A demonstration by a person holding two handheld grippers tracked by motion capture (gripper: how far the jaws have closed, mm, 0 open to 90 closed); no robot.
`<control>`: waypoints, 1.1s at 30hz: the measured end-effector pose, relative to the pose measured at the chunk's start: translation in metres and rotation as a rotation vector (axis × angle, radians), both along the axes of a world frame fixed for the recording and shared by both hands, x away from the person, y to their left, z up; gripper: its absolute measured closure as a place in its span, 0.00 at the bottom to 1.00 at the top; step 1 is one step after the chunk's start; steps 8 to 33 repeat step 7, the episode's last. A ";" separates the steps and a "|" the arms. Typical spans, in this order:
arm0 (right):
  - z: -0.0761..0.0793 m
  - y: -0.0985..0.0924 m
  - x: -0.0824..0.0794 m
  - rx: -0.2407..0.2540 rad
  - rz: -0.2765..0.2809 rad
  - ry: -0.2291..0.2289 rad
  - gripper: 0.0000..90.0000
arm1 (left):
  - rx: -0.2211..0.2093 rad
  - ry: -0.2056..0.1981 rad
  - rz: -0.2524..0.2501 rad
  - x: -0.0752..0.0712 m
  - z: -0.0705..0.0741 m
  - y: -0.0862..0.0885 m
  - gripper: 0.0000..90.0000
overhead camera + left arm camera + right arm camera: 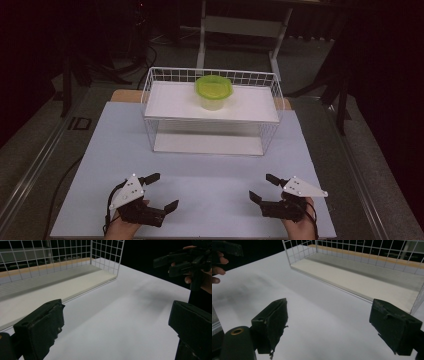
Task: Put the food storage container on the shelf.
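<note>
Container: a clear tub with a lime-green lid (213, 91) stood upright on the upper shelf (170, 105) of the white wire rack (150, 82), at about twelve o'clock from the hands and well apart from both grippers.
Rack: its lower shelf (50, 291) lay bare, and wire mesh closed the back and both ends while the front stood open toward the person.
Left gripper: the left gripper (161, 190) rested low over the white table sheet (215, 175) at about seven o'clock, its jaws spread wide with nothing between them.
Right gripper: the right gripper (264, 188) sat at about five o'clock, likewise spread and empty; in the left gripper view it appeared far off at two o'clock (175, 263).
Step in hand: judged from this layout, the work was a reach toward the tub, not yet begun.
Approach: it seemed best to come in from the open front at six o'clock, above the shelf edge, so that the jaws would miss the side wires.
Grip: the clear body under the lid looked the surer place to close on, since the lid's rim overhangs and might pop loose.
Risk: a thin plastic tub would likely slide or tip if nudged before the jaws closed squarely on both sides.
</note>
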State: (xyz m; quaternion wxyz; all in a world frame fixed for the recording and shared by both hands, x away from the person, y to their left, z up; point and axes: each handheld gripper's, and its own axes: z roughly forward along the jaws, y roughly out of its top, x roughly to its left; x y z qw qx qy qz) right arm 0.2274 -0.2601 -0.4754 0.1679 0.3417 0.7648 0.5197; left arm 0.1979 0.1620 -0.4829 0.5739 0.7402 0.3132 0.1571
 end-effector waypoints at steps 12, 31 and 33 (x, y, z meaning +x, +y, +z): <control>-0.003 0.004 0.000 -0.014 0.013 0.009 0.17 | 0.011 -0.003 -0.009 -0.002 -0.001 -0.003 0.01; -0.003 0.004 0.000 -0.014 0.013 0.009 0.17 | 0.011 -0.003 -0.009 -0.002 -0.001 -0.003 0.01; -0.003 0.004 0.000 -0.014 0.013 0.009 0.17 | 0.011 -0.003 -0.009 -0.002 -0.001 -0.003 0.01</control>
